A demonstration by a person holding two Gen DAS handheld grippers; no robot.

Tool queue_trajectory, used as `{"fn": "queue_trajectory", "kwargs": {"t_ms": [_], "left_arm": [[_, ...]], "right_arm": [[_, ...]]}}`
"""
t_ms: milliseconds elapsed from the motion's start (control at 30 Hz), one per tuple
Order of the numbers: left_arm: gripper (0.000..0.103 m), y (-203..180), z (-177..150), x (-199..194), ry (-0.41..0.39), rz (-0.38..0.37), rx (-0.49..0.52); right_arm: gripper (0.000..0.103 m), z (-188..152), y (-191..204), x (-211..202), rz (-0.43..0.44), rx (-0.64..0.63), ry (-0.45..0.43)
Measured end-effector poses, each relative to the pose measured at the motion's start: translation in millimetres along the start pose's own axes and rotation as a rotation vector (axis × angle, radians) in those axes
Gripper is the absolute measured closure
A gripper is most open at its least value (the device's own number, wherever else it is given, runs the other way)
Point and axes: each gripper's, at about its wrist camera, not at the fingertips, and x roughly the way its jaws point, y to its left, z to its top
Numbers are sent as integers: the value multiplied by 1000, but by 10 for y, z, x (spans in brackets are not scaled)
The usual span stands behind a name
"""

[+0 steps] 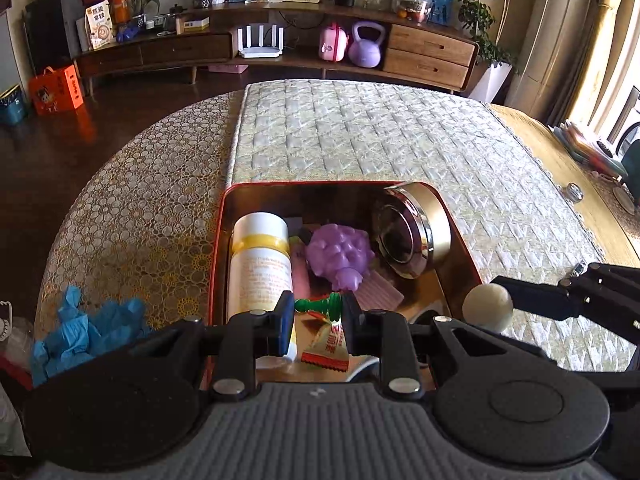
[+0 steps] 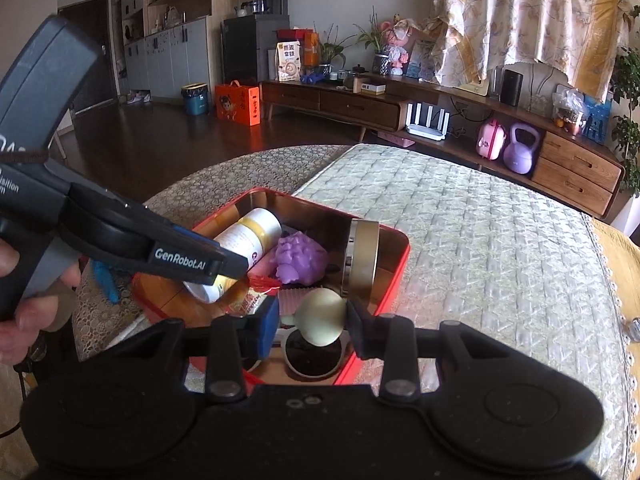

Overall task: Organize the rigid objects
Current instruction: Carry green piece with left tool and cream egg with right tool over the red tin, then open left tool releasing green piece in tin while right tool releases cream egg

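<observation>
Chess piece (image 1: 320,304) clamped in left tongs (image 1: 318,314); cream ball (image 2: 323,317) clamped in right tongs (image 2: 312,326), both over red tin (image 1: 218,248).

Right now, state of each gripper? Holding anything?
Left gripper: closed on the green chess piece, above the red tin.
Right gripper: closed on the cream ball.

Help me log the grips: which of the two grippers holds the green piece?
The left gripper: a green chess piece sits between its pads. The right gripper holds a cream ball.
</observation>
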Motion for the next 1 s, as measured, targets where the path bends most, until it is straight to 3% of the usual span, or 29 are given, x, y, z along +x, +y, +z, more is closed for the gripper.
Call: {"fn": "queue_trajectory", "kwargs": {"t_ms": [467, 1000], "left_arm": [[79, -71, 124, 410, 32, -19, 19], [78, -57, 6, 559, 80, -31, 7]], "right_arm": [[67, 0, -14, 462, -5, -26, 69], [60, -14, 51, 400, 10, -39, 77]]}}
